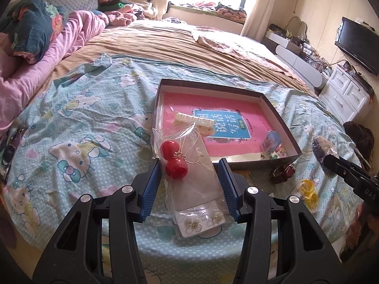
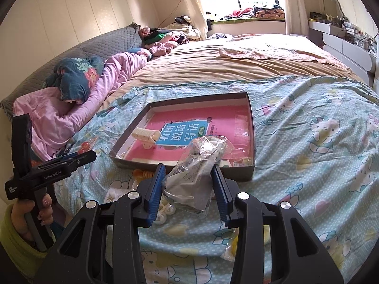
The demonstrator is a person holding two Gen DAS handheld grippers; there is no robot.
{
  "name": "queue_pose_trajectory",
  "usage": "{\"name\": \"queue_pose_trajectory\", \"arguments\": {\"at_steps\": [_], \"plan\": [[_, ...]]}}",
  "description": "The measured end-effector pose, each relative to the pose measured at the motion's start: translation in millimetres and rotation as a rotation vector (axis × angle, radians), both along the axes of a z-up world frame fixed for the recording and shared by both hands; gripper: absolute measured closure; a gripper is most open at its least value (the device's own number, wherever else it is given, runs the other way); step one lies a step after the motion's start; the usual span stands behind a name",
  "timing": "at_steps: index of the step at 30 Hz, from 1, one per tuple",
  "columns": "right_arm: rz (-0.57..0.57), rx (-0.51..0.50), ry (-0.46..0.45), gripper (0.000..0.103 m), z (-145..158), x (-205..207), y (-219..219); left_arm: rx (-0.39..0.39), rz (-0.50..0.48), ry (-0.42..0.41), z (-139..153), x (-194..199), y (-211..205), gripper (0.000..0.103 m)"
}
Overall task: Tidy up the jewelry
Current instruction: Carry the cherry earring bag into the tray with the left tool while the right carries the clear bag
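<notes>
Both grippers are carrying packets toward the box (image 1: 279,158) at frame centre. The left gripper (image 1: 189,187) clamps a clear earring bag (image 1: 189,177) holding 2 red balls; the right gripper (image 2: 187,189) clamps a crumpled bag (image 2: 196,172). Next, I judge: move each over the box, then release.

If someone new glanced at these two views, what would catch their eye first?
Probably the two glossy red balls of a pair of earrings in a clear packet, gripped by the left gripper in front of the box. Next, the shallow box on the cartoon-cat bedspread, its floor a bright pink booklet.
</notes>
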State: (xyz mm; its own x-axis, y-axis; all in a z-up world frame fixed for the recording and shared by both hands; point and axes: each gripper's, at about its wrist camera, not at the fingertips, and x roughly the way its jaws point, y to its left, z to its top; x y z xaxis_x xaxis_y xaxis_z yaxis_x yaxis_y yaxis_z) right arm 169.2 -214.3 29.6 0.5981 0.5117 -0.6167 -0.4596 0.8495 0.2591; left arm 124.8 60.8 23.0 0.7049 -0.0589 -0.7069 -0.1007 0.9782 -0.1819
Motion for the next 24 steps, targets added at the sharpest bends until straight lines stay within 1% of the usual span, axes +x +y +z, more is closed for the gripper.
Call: {"name": "queue_pose_trajectory", "arguments": {"at_steps": [9, 14, 24], "plan": [[-0.035, 0.007, -0.037, 0.065, 9.2, 12.4, -10.6, 0.003, -0.053, -0.014, 12.8, 19.2, -21.2, 0.062], [-0.062, 0.009, -0.044, 0.065, 12.5, 21.0, -19.9, 0.02, -0.084, -0.033, 21.5, 32.3, -35.9, 0.062], [-0.107, 0.002, -0.064, 0.065, 17.8, 35.9, -34.9, 0.001, -0.124, -0.022, 22.1, 59.7, -48.4, 0.062]]}}
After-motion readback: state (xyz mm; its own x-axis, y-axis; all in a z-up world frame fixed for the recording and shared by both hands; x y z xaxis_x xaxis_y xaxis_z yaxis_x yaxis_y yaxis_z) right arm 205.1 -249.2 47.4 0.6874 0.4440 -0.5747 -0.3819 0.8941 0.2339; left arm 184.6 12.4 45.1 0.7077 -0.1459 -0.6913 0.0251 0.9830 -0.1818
